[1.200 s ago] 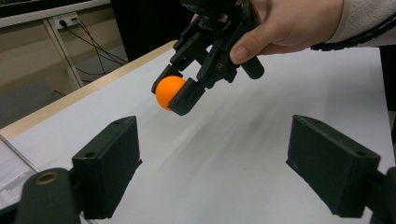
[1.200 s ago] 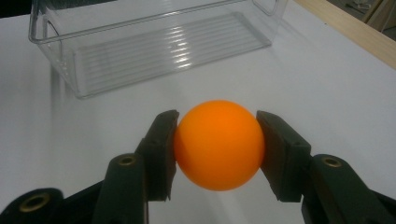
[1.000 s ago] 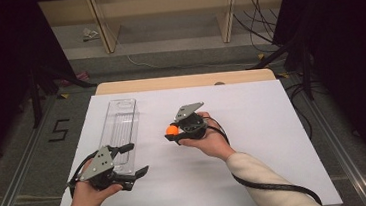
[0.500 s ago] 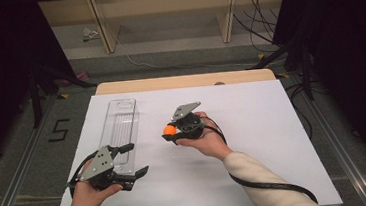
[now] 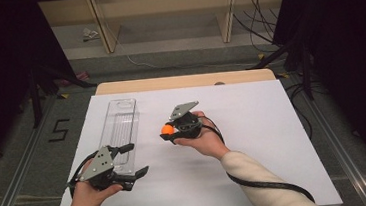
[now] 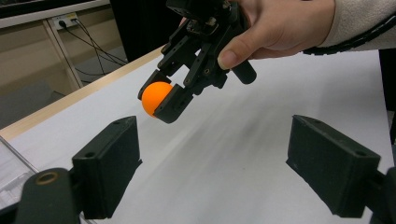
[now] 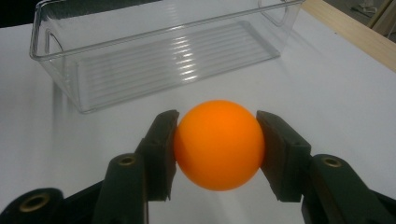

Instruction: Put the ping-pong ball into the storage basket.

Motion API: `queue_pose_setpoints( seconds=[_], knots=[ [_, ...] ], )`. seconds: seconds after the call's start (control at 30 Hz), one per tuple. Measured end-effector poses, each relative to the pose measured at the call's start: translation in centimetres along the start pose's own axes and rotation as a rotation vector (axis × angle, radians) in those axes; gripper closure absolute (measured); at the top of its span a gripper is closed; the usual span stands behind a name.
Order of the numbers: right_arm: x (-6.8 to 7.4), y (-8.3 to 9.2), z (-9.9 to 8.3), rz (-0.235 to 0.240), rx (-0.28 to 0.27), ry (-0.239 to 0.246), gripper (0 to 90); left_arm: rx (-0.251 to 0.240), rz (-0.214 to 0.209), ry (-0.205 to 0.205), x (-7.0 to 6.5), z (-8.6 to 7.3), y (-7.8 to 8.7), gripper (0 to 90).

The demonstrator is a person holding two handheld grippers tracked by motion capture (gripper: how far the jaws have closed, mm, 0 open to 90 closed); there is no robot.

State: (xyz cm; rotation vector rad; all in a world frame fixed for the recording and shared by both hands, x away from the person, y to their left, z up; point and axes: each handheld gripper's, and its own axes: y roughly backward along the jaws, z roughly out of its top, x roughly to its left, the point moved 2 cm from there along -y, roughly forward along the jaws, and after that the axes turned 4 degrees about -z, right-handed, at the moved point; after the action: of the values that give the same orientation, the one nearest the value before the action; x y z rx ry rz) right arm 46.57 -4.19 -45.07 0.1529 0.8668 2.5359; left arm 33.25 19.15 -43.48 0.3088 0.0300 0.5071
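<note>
So the biggest thing here is the table point(image 5: 257, 176), covered with a white sheet, with a strip of bare wood showing along its far edge. Nothing much on it besides one bin.

That bin is a long clear plastic tray point(image 5: 120, 126) with a ribbed bottom, lying lengthwise near the table's left edge and running from about the middle of that side toward the far left corner. From the right gripper view you can see it's got nothing inside, just the ridges on its floor and a handle cutout at each end.

Next down in size, the two hand-held grippers. The left gripper point(image 5: 128, 162) sits low near the front left corner of the table, right at the near end of the tray, one of its jaws overlapping the tray's near end in the high view. Its jaws are spread wide with nothing between them; in the left gripper view you just see white table between the two black pads. The right gripper point(image 5: 167, 132) is over the middle of the table, a bit to the right of the tray, pointing toward it. It looks held up off the surface, judging by the left gripper view.

Smallest thing: the orange ball point(image 7: 218, 143). The right gripper is pinching it squarely between both pads, one on each side, so the ball is off the table, near the tray's long right side but well clear of it, not over the tray.
</note>
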Motion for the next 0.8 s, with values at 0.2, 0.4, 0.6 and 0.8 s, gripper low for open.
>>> queue_pose_setpoints(
  seconds=[0.2, 0.4, 0.6, 0.8],
  knots=[
    [-0.04, -0.08, 0.16, -0.002, -0.003, -0.002, 51.4, 0.000, -0.001, 0.002, -0.03, -0.01, -0.01, 16.7],
    [-0.06, -0.20, 0.31, -0.002, -0.004, -0.001, 51.4, 0.000, -0.001, 0.002, -0.03, -0.01, -0.01, 16.7],
    [-0.08, -0.29, 0.52, -0.002, -0.007, -0.004, 51.4, 0.001, -0.002, 0.001, -0.05, -0.01, -0.02, 16.7],
    [-0.03, -0.50, 0.66, -0.001, -0.004, -0.004, 51.4, 0.000, -0.002, 0.001, -0.05, -0.01, -0.02, 16.6]
  ],
)
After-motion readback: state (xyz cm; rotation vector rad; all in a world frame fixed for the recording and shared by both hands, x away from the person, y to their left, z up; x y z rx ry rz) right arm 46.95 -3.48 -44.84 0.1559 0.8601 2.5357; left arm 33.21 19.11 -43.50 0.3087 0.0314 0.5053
